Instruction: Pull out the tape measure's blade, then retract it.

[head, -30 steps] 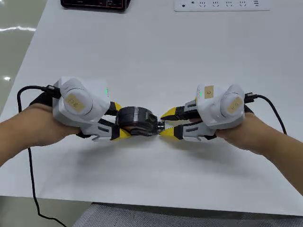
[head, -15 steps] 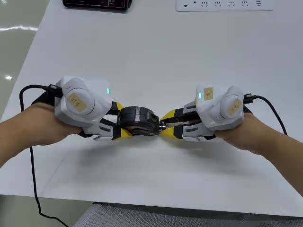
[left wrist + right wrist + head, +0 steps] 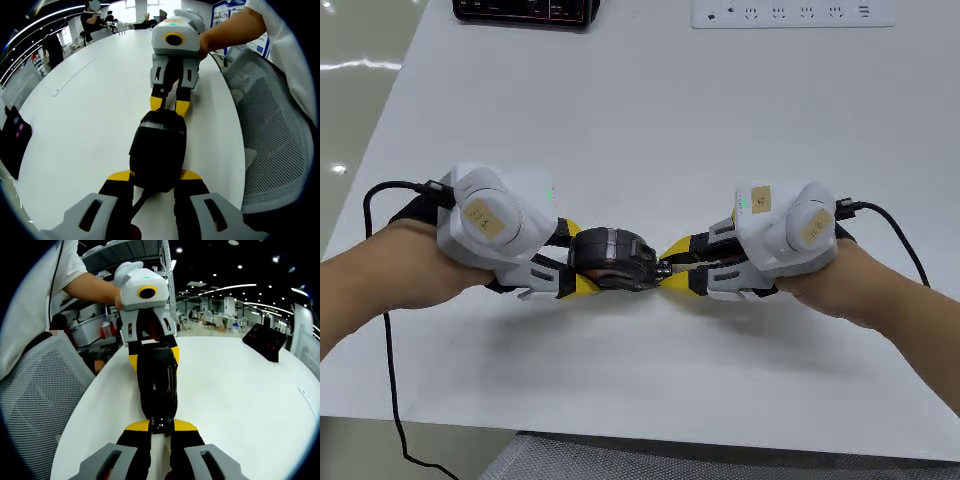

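Holds one gripper in each hand low over the white bench [image 3: 650, 120], the two sets of jaws pointing at each other. Grips the black tape measure [image 3: 611, 258] with the left gripper [image 3: 574, 257], yellow-tipped jaws clamped on opposite sides of the case. Pinches the blade tip [image 3: 662, 267] at the mouth of the case with the right gripper [image 3: 672, 263], jaws nearly together on it and just beside the case, with hardly any blade drawn out. Keeps the tape measure between the two grippers, near the front edge of the bench; cannot tell whether the case rests on the surface.

Seen along the left gripper [image 3: 156, 176]: the tape measure [image 3: 157, 150] wedged between the jaws, with the right gripper [image 3: 169, 106] meeting its far end. Seen along the right gripper [image 3: 161, 426]: the tape measure [image 3: 157, 380] end-on, the left gripper [image 3: 154, 359] behind it.

At the far edge of the bench: a white power strip [image 3: 790, 12] and a black device [image 3: 525, 9].
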`<state>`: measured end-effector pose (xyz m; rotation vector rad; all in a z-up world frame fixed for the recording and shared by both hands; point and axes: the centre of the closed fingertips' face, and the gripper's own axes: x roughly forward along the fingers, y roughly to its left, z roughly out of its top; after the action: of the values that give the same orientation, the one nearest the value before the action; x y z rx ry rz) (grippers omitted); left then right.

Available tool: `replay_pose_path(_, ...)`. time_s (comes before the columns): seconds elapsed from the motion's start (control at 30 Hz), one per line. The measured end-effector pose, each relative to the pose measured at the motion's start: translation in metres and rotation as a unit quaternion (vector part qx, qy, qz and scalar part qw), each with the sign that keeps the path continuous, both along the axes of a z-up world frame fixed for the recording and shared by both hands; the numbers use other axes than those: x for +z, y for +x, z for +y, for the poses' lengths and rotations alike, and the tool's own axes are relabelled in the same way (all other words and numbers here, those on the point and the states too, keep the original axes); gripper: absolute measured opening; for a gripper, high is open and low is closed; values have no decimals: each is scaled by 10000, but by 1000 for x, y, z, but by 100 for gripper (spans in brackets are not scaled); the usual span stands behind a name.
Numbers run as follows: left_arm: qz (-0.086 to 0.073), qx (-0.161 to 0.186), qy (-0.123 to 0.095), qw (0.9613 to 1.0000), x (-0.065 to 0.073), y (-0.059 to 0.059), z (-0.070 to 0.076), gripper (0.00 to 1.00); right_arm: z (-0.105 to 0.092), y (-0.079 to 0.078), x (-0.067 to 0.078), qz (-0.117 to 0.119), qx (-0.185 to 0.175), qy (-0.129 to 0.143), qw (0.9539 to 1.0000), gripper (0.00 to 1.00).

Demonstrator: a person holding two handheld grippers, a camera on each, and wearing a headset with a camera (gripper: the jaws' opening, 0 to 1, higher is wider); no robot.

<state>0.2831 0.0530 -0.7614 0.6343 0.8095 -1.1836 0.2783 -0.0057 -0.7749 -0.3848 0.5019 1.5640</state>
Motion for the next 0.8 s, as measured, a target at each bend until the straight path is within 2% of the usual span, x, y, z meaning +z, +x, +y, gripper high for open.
replay_pose_path(0.13,47,33,-27,10000,0,1,0,25,-1,0,0,45,-16,10,10000,10)
replay_pose_path(0.37,33,24,-26,10000,0,0,0,25,-2,0,1,60,-26,-8,10000,10)
replay_pose_path(0.8,11,-7,-21,10000,-1,-1,0,25,-22,-3,3,85,-125,-121,9998,10)
